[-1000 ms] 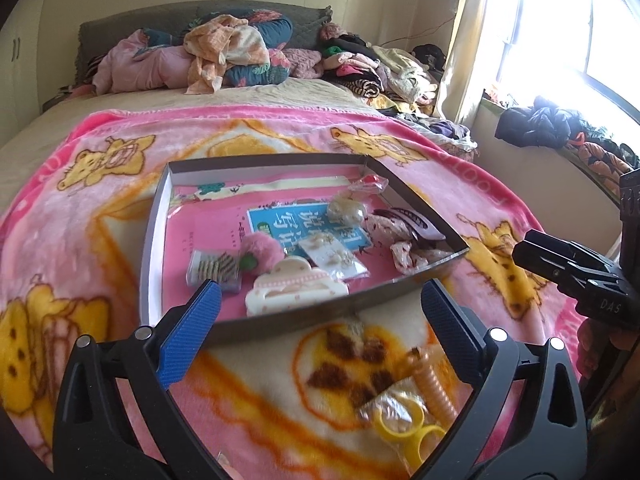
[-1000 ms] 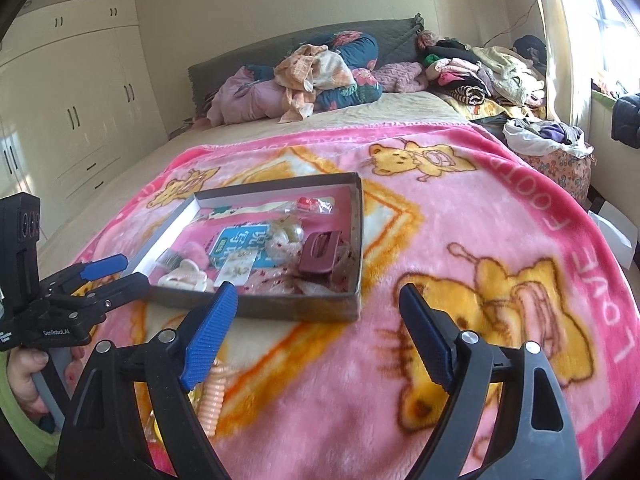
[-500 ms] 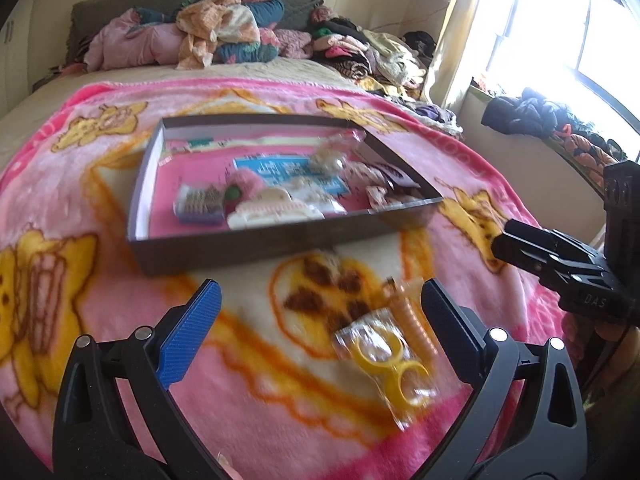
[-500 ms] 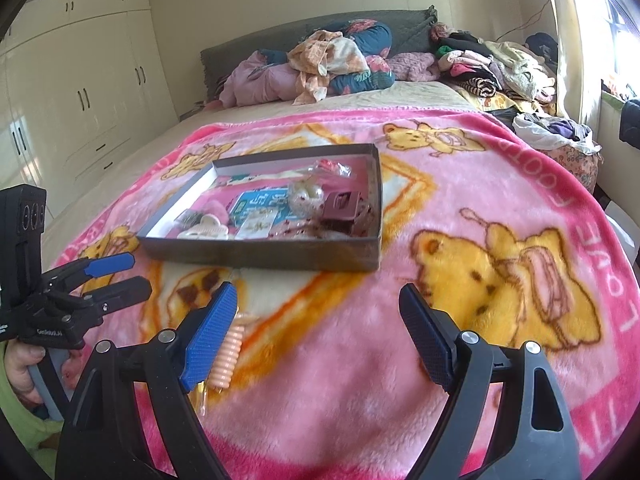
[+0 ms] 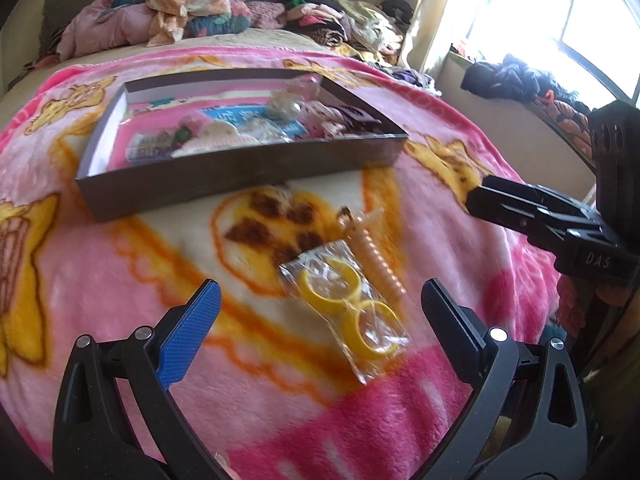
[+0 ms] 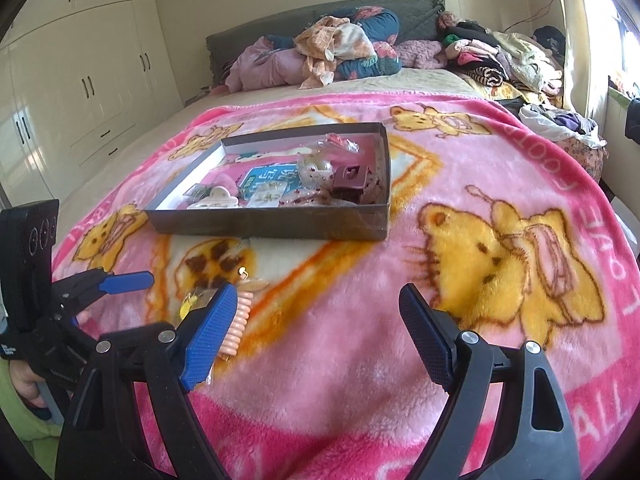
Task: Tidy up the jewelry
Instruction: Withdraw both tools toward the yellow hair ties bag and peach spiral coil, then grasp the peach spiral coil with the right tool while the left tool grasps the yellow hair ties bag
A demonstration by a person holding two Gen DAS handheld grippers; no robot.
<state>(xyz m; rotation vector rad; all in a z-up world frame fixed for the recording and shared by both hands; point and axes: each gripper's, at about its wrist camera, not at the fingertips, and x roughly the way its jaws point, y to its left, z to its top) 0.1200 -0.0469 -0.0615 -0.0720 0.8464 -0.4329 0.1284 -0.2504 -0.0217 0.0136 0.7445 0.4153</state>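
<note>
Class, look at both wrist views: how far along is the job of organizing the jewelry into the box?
Done: the box already holds several hair clips and packets. In hand: nothing; the left gripper is open above the bagged yellow rings, and the right gripper is open over bare blanket. Left: the rings and the peach coil piece beside them lie outside the box.

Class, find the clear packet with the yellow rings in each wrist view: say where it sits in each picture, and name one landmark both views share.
Left wrist view: the packet of yellow rings lies lower centre on the pink blanket, between the open fingers of the left gripper.
Right wrist view: only a yellow sliver of it shows lower left, mostly hidden behind the blue finger.
Shared landmark: the peach spiral hair tie beside it.
</note>
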